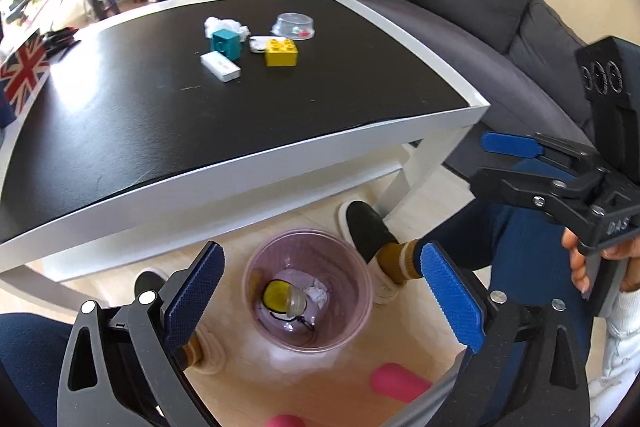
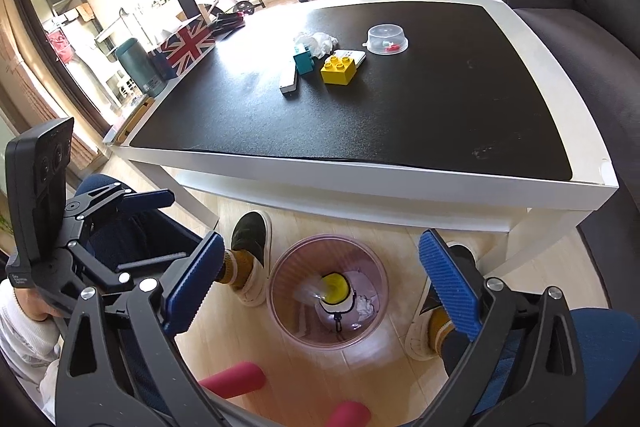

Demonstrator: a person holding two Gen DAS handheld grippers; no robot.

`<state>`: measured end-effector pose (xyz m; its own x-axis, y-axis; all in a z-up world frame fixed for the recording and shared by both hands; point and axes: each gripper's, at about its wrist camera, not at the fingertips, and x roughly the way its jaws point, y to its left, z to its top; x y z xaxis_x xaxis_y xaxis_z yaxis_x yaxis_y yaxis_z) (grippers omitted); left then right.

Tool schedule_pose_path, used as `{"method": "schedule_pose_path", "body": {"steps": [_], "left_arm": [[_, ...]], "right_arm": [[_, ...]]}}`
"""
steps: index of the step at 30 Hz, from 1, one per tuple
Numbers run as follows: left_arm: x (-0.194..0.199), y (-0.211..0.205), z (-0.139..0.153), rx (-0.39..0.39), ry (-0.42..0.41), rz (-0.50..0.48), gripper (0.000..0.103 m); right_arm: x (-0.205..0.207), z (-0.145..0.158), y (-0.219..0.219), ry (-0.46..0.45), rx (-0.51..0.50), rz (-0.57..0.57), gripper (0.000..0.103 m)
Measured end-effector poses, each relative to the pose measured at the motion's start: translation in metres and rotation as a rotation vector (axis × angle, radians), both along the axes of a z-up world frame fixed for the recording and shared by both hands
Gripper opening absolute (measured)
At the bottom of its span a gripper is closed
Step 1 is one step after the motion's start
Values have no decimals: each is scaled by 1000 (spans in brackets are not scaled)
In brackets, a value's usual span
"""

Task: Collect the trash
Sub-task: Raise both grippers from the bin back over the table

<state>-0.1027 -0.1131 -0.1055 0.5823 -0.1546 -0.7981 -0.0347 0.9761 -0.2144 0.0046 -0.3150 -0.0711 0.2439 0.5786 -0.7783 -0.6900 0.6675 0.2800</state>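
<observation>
Left tongs (image 1: 320,291) spread wide, blue ribbed pads well apart, nothing between them, touching nothing. Right tongs (image 2: 320,287) likewise gaping wide and empty. Both point steeply down over the translucent pink round plastic waste bin (image 1: 256,267) standing on the pale wood floor (image 1: 400,359) between the person's feet in dark slippers (image 1: 366,231).

Inside the bin: a yellow round object with a black cord (image 1: 276,297), a small clear plastic cup (image 1: 297,301) lying over it, blurred, possibly mid-fall, and a crumpled white paper scrap (image 1: 316,293).

Black-topped worktop with white frame (image 1: 120,131) sits just beyond the bin. On it, clustered together: a crumpled white tissue (image 1: 224,25), a teal toy block (image 1: 226,44), a white flat rectangular box (image 1: 220,66), a yellow studded toy brick (image 1: 281,53), a small silvery-white flat packet (image 1: 260,44) behind the brick, and a clear round plastic lid-like container with red bits inside (image 1: 293,26). A Union Jack patterned box (image 2: 188,43) sits at the worktop's far left edge.

Grey fabric sofa (image 1: 460,7) stands beside the worktop. Pink handle ends (image 2: 236,379) show at the bottom of both views.
</observation>
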Motion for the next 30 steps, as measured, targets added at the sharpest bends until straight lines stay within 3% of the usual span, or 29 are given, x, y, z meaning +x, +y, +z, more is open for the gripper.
{"method": "schedule_pose_path", "body": {"steps": [15,30], "left_arm": [[-2,10,13,-5,-21,31,95],[18,41,59,16,-74,75,95]], "right_arm": [[-2,4,3,-1,3,6,97],[25,51,17,-49,30,8,97]]}}
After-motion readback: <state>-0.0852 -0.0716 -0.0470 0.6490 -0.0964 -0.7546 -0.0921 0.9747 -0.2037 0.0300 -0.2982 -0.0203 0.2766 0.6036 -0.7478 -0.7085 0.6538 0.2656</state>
